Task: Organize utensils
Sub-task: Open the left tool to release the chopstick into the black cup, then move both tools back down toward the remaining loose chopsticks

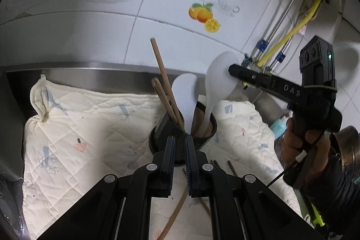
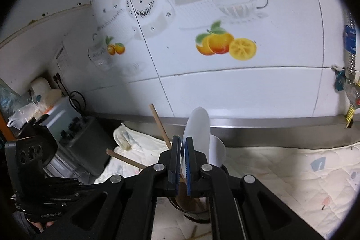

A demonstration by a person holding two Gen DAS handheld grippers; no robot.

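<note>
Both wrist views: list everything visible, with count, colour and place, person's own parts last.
Utensil holder: one, dark, on the cloth.
White spoons: two, standing in the holder; the right one gripped at its bowl.
Chopsticks in holder: several, brown, leaning left.
Loose chopsticks: a few, brown, on the cloth near the left gripper.
Quilted cloth: one, cream, covering the counter.
Wall tiles: white, orange-fruit decals.
Yellow hose: one, right wall.
Appliances: grey and white, far left.
Left gripper: black, shut, empty.
Right gripper: black, shut on spoon.
Hand: holds right gripper.
</note>
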